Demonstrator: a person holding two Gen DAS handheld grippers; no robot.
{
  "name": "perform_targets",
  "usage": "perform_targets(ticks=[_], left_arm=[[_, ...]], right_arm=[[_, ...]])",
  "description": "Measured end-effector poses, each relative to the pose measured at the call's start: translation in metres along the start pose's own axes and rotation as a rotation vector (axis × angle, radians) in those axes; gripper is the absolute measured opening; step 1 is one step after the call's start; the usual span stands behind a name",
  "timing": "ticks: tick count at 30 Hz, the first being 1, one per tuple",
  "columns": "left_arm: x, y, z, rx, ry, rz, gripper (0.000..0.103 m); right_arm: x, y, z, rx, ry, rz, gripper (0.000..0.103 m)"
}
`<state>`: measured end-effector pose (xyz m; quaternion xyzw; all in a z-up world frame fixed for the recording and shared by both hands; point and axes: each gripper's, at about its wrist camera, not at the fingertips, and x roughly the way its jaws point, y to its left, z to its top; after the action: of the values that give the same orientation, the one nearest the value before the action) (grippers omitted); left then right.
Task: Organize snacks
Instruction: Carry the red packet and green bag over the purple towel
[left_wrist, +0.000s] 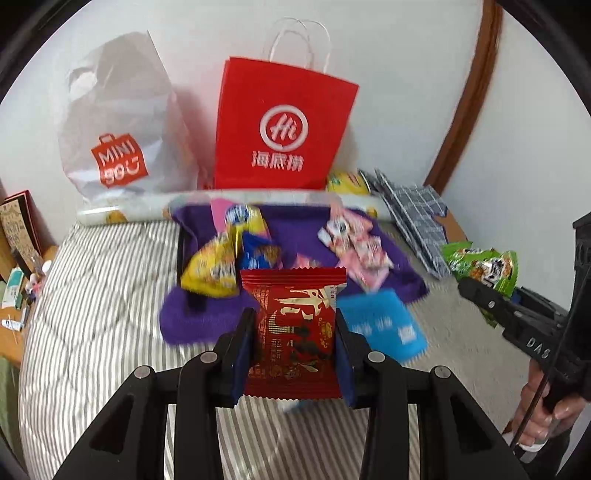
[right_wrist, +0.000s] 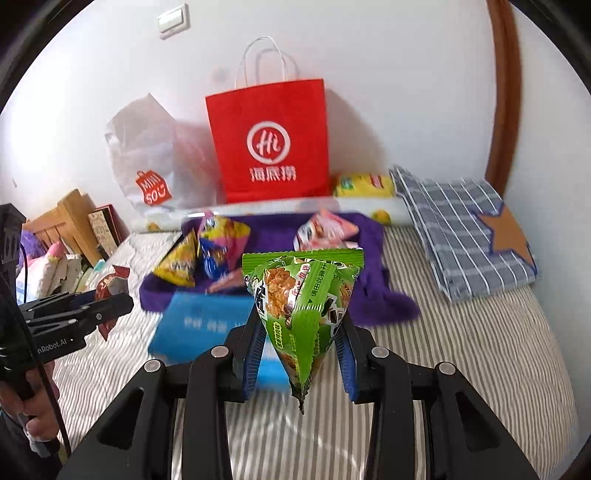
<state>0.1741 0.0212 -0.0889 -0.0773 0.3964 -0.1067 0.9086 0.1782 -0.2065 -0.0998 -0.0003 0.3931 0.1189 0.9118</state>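
Left gripper (left_wrist: 295, 354): jaws partly closed, clamped on a flat red packet (left_wrist: 295, 332), held above the striped bedcover (left_wrist: 103, 295). Right gripper (right_wrist: 299, 350): likewise narrowed, pinching a green triangular snack bag (right_wrist: 301, 306) by its lower half. Beyond, loose snacks lie on a purple cloth (right_wrist: 380, 299); a blue item (right_wrist: 199, 325), blurred, possibly a box, lies just in front. Red paper bag (right_wrist: 271, 147) stands against the white wall.
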Motion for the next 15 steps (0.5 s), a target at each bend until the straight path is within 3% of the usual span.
perform_targets(ticks=[15], left_arm=[[0.043, 0.007, 0.076, -0.031, -0.079, 0.034, 0.037]], right_arm=[[0.056, -0.017, 0.082, 0.044, -0.075, 0.024, 0.036]])
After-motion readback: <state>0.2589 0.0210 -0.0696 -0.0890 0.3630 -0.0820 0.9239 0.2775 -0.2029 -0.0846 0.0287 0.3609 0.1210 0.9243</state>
